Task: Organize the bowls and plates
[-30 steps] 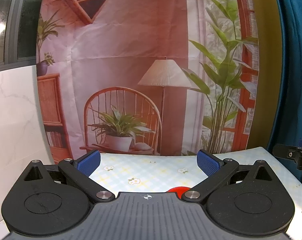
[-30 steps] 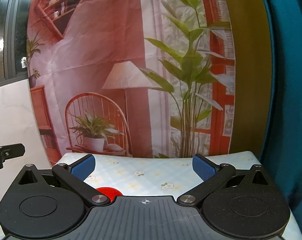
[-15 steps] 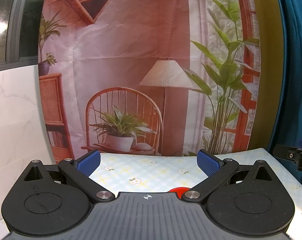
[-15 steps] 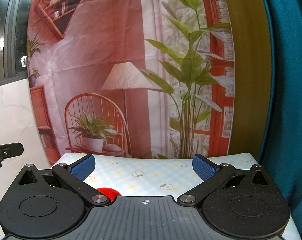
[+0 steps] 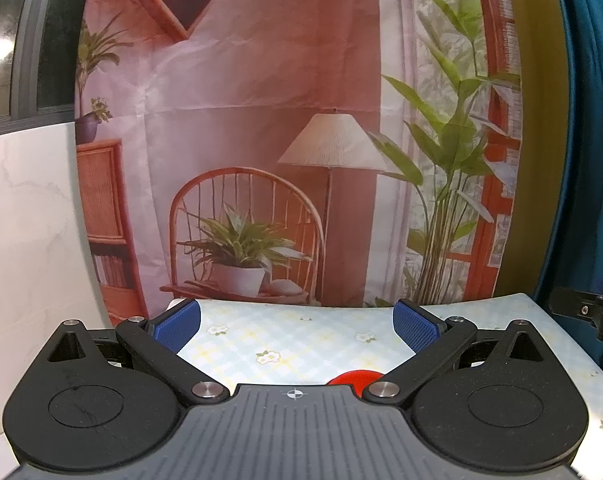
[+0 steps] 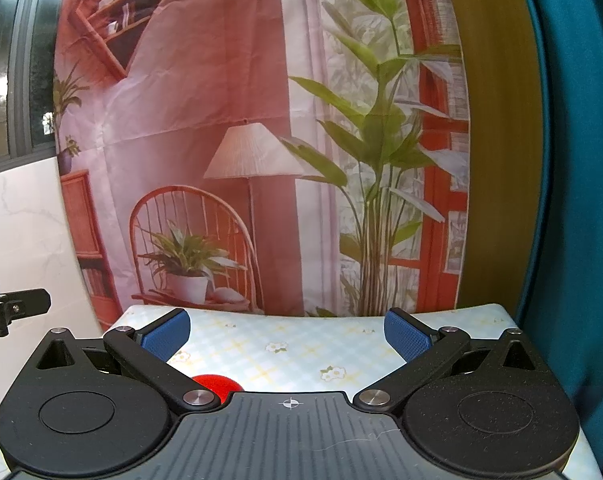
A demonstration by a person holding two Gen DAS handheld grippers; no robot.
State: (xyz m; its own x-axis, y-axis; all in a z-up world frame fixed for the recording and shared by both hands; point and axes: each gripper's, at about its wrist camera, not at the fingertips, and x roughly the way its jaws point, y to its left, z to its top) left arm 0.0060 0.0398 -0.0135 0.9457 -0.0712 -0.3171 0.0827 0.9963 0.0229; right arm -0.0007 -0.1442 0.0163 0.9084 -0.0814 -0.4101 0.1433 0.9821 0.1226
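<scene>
Pre-grasp: left claw [image 5: 296,322] and right claw [image 6: 287,330] both wide, empty, above floral counter [image 5: 301,336]. Red dish [image 6: 215,385] half hidden; next, dip toward it.

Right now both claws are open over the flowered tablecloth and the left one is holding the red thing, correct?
Not quite. In the left wrist view the left claw is open and holds nothing; the red thing lies on the flowered tablecloth below. The right claw is open too.
</scene>
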